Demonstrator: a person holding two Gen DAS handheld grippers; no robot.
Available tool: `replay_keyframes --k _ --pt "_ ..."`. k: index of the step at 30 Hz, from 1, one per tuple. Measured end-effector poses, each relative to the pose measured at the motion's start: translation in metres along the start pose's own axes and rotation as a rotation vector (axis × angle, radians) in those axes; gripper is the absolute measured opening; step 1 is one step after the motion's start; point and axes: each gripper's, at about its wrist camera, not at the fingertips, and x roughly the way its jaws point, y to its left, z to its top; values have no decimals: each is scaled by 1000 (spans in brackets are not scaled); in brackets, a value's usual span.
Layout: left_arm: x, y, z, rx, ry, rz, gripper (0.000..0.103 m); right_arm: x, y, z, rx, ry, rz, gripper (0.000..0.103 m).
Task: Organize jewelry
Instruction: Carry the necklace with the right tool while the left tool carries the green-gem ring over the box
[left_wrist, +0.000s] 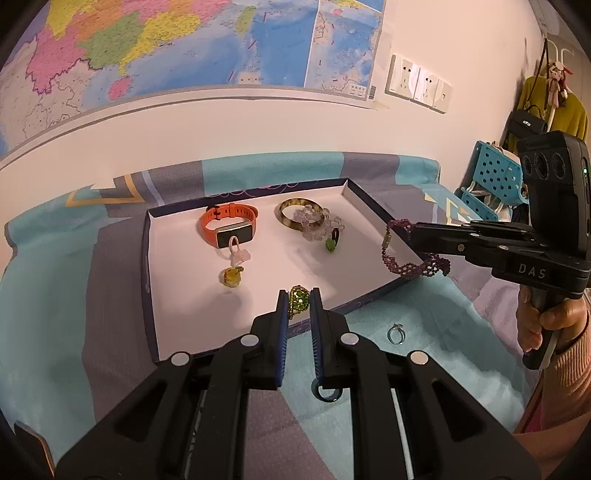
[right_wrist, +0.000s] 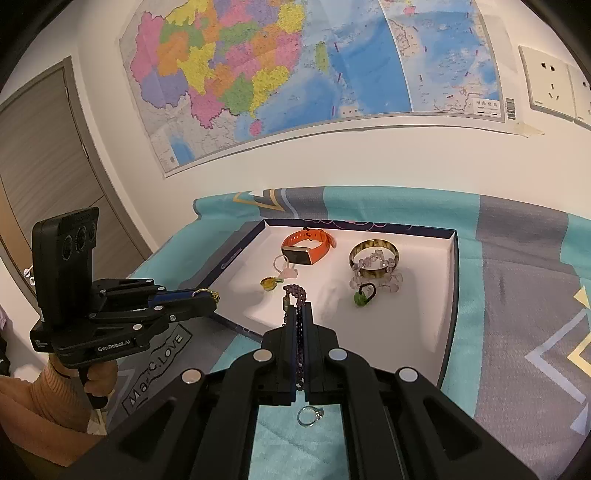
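You are holding two pieces over the white tray (left_wrist: 177, 317), and I am taking this tray as the landmark, going from its left side to its right.

Inside the tray, at the left, the orange watch (left_wrist: 227, 227) is lying with a pale pink ring (left_wrist: 236, 249) and a yellow glassy charm (left_wrist: 232, 277) just beside it. Toward the tray's far right side the amber bangle (left_wrist: 300, 218) is resting with a clear bead bracelet (left_wrist: 321, 225) touching it, and a small green charm (left_wrist: 331, 243) is sitting near them.

Over the tray's near edge, your left gripper (left_wrist: 298, 300) is clamping its blue ribbed pads on the green beaded ring (left_wrist: 298, 298). This ring is looking light and bumpy; I judge it can twist out, so you are doing well to squeeze it across the beaded body.

At the tray's right edge, your right gripper (right_wrist: 301, 317) is pressing its fingers fully together on the purple beaded bracelet (left_wrist: 413, 258), which is hanging in a loose loop. It is soft and limp, so it will probably swing and drape when lowered; holding near the metal clasp (right_wrist: 286, 303) seems safest.

Outside the tray, on the turquoise and grey cloth (left_wrist: 424, 369) before its near edge, a thin silver ring (left_wrist: 397, 333) and a dark teal ring (left_wrist: 325, 395) are waiting. Both are small, hard and smooth, likely slippery to pinch.
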Motion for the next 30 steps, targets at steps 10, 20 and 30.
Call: replay_keyframes --k 10,20,30 --pt "7 2 4 -4 6 7 12 10 -6 5 10 8 -3 1" --pt "18 10 10 -12 12 21 12 22 -12 10 21 23 -3 1" --pt "26 18 14 -26 20 37 12 33 -13 13 25 36 2 1"
